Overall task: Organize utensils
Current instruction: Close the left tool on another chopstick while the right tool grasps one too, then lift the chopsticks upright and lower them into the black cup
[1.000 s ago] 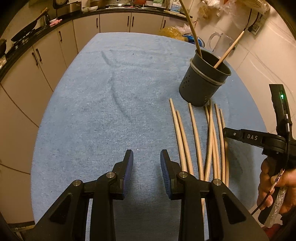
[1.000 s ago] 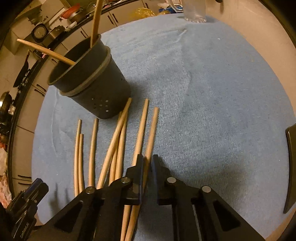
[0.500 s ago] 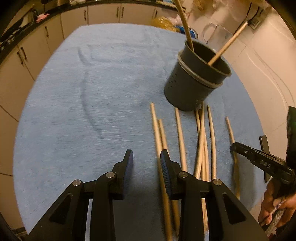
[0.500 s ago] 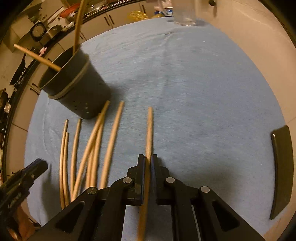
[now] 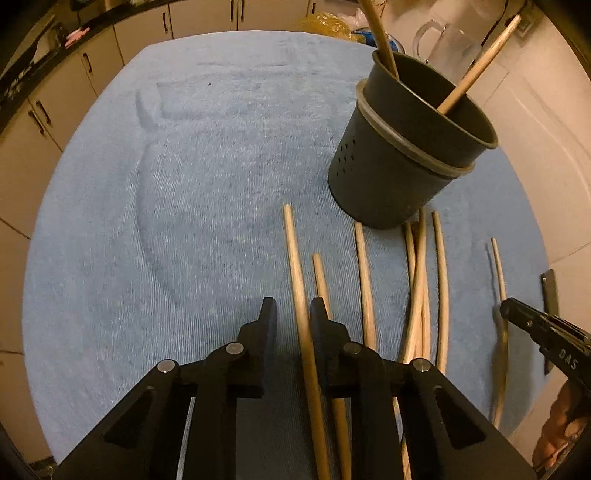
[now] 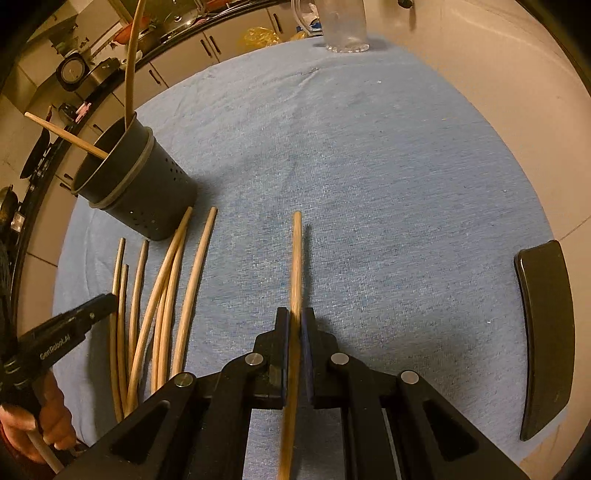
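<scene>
A dark grey perforated holder [image 5: 402,147] stands on the blue cloth with two wooden chopsticks in it; it also shows in the right wrist view [image 6: 136,184]. Several loose wooden chopsticks [image 5: 421,280] lie in front of it. My left gripper [image 5: 293,314] is open, its jaws either side of the leftmost chopstick [image 5: 295,266], which lies on the cloth. My right gripper [image 6: 294,321] is shut on one chopstick [image 6: 296,258] and holds it just above the cloth, apart from the pile [image 6: 162,291].
A clear glass jug [image 6: 345,26] stands at the far edge of the cloth [image 6: 369,166]. A black curved object [image 6: 546,332] lies at the right edge. Kitchen cabinets [image 5: 55,107] and a wall surround the table.
My right gripper has closed on a chopstick and lifted it to the right, away from the pile. My left gripper has moved right so that its jaws straddle the leftmost chopstick.
</scene>
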A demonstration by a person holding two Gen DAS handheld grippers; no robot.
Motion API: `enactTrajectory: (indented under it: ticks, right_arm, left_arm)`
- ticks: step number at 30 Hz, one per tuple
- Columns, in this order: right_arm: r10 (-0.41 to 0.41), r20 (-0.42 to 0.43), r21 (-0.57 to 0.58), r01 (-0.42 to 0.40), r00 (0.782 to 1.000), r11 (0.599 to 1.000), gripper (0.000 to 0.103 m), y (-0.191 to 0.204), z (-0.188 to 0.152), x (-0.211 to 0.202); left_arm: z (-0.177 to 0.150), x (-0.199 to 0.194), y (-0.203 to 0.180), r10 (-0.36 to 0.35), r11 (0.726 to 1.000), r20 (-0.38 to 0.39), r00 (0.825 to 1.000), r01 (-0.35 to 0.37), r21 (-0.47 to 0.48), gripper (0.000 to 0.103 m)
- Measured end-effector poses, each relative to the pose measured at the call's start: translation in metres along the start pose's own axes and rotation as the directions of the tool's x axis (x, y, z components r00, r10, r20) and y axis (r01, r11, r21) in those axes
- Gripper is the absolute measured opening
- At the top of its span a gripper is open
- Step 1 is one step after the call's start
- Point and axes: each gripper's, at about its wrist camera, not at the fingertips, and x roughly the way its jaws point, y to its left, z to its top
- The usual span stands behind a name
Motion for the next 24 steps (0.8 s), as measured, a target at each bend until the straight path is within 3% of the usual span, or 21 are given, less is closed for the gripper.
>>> enactTrajectory:
  ticks: [5,8,15,24]
  right_arm:
    - [0.001,-0.053,0.021,0.000,0.999,1.000,0.007,-0.003,0.012,0.009]
    - [0.002,-0.064,0.030,0.000,0.998,1.000,0.008,-0.004,0.019,0.014]
    - [0.013,-0.073,0.007,-0.012,0.997,1.000,0.007,0.002,0.028,0.015]
    - [0.084,0.101,-0.034,-0.081,0.991,0.996,0.007,0.017,0.023,-0.047]
  left_arm:
    - [0.015,0.006,-0.003,0.013,1.000,-0.007,1.000,-0.013,0.004,0.017]
    - [0.015,0.006,-0.002,0.038,0.999,-0.005,0.999,-0.038,0.012,0.008]
    - [0.007,-0.004,0.005,-0.035,0.999,0.020,0.999,0.035,-0.024,0.006]
    - [-0.014,-0.075,0.000,-0.074,0.997,0.203,0.976,0.071,0.026,0.006]
